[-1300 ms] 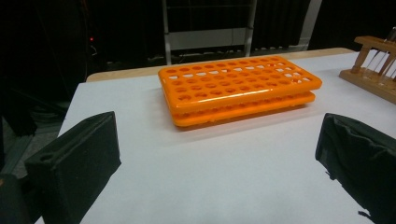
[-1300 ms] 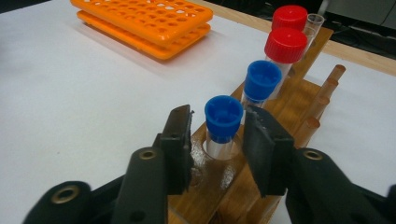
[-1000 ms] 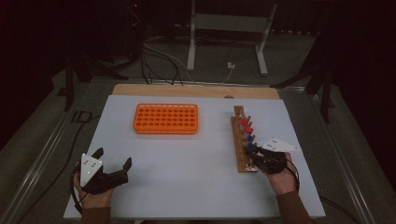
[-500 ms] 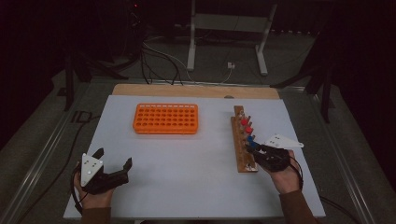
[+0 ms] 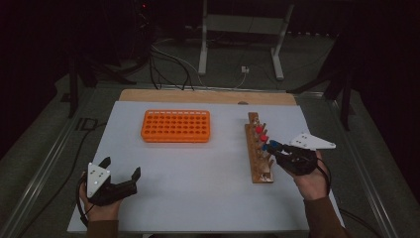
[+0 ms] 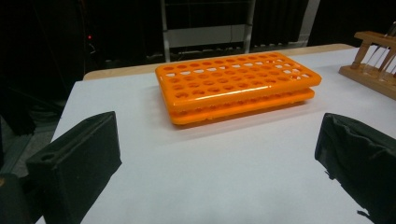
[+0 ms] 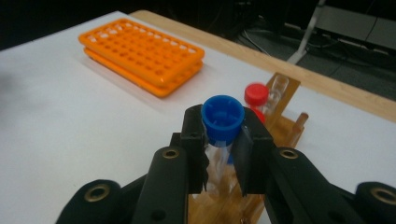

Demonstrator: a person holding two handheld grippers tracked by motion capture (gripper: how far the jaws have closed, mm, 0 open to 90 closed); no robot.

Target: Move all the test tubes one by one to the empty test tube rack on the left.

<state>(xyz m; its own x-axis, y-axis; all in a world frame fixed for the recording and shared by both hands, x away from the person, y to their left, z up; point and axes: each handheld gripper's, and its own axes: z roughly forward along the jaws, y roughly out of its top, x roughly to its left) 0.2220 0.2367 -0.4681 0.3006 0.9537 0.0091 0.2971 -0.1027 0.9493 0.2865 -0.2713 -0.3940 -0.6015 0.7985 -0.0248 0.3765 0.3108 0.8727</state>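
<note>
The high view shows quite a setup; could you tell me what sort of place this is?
Probably a lab-style recording bench: a white table with an orange tube rack, a wooden rack of capped tubes, and cables and stand legs on the dark floor behind. The right gripper grips a blue-capped tube.

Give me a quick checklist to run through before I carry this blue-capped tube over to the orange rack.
1. Grip: the right gripper has its jaws closed on the blue-capped tube just under the cap. Ok.
2. Tube free of the wooden rack: its lower end is hidden behind the jaws. Cannot tell.
3. Neighbours: the red-capped tubes stand close behind the held one, so lift straight up. Ok, with care.
4. Destination: the orange rack lies flat with open holes. Ok.
5. Path: the white table top between the two racks is bare. Ok.
6. Left gripper: open, resting at the near left, apart from the orange rack. Ok.
</note>
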